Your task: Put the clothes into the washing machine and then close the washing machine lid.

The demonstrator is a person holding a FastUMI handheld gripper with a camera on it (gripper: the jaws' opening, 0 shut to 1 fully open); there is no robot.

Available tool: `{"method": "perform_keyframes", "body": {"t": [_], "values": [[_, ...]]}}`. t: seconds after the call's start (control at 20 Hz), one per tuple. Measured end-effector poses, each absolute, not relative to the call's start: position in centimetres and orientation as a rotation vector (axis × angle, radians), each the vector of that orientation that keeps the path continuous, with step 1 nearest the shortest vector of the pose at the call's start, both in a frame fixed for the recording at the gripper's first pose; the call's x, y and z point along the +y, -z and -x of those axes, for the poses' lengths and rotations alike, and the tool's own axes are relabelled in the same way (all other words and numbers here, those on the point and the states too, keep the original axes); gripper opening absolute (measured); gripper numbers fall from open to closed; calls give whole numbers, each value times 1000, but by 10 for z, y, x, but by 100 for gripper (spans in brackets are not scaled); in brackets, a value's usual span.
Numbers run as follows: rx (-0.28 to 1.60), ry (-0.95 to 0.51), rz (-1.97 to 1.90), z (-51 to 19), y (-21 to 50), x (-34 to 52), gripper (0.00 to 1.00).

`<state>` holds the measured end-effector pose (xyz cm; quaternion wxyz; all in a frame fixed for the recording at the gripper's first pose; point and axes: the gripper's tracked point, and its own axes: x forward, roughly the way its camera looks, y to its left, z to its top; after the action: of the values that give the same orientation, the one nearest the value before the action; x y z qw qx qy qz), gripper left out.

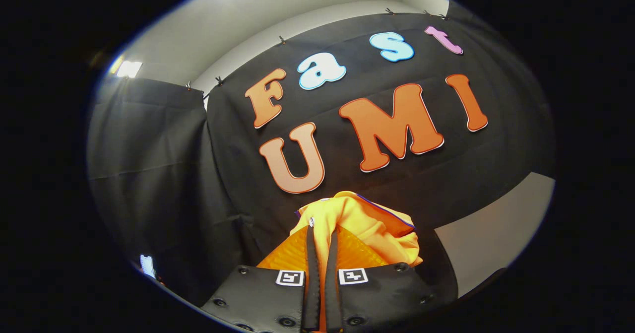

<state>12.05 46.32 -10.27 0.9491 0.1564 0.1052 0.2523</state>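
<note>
My gripper (321, 233) is shut on a yellow-orange piece of clothing (369, 226). Both black fingers (311, 268) press close together with a strip of the cloth pinched between them. The garment bunches up just ahead of the fingertips and hangs down on both sides of the fingers, held up in the air in front of the black cloth wall. A thin dark trim runs along one edge of the cloth.
The black cloth wall (163, 174) stands ahead and to the left, with a fold where two panels meet. A pale grey surface (491, 233) lies low to the right. White wall and ceiling lights show above the cloth.
</note>
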Motion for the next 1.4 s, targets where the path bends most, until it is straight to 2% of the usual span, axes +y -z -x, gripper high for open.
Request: {"method": "perform_keyframes", "body": {"t": [0.8,1.4], "values": [[496,-588,-294,-126,255,566,12],[763,-441,-213,-97,400,527,12]]}}
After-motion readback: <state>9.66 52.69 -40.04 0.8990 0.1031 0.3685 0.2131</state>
